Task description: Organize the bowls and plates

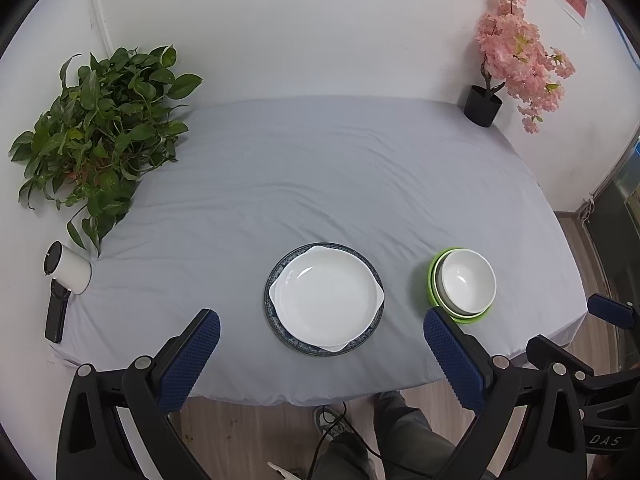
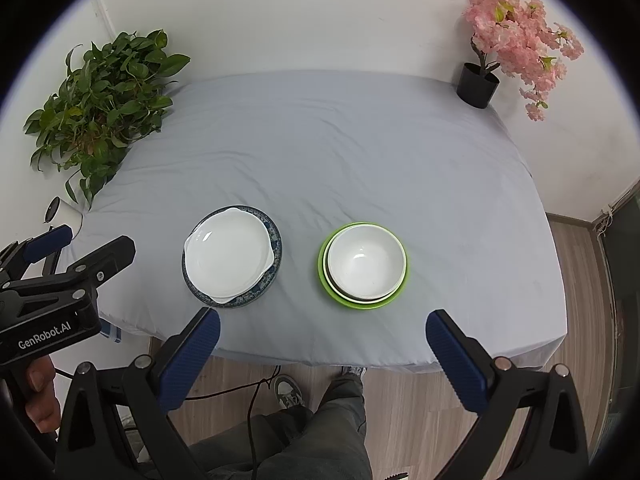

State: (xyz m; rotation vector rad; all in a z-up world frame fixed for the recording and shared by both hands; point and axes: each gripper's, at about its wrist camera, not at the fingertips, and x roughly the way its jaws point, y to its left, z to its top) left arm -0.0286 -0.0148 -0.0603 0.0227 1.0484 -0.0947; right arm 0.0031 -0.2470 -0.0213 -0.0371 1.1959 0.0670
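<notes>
Two stacks sit on the cloth-covered surface (image 1: 320, 184), well apart from each other. Just ahead of the left gripper (image 1: 322, 338), between its wide-spread fingers, a white eared dish (image 1: 326, 298) lies inside a blue-rimmed plate (image 1: 276, 276); the dish's ears give it a long axis running from the far left to the near right of that gripper. Ahead of the right gripper (image 2: 322, 338), also spread wide and holding nothing, a white bowl (image 2: 366, 262) nests mouth-up in a pale bowl, both on a green plate (image 2: 362, 304); being round, they show no long axis. From the right gripper, the dish stack lies ahead and to the left. Both grippers hover above the near edge of the surface. A leafy plant (image 1: 100, 136) stands far left, and a pink blossom tree (image 1: 516, 56) in a black pot far right.
</notes>
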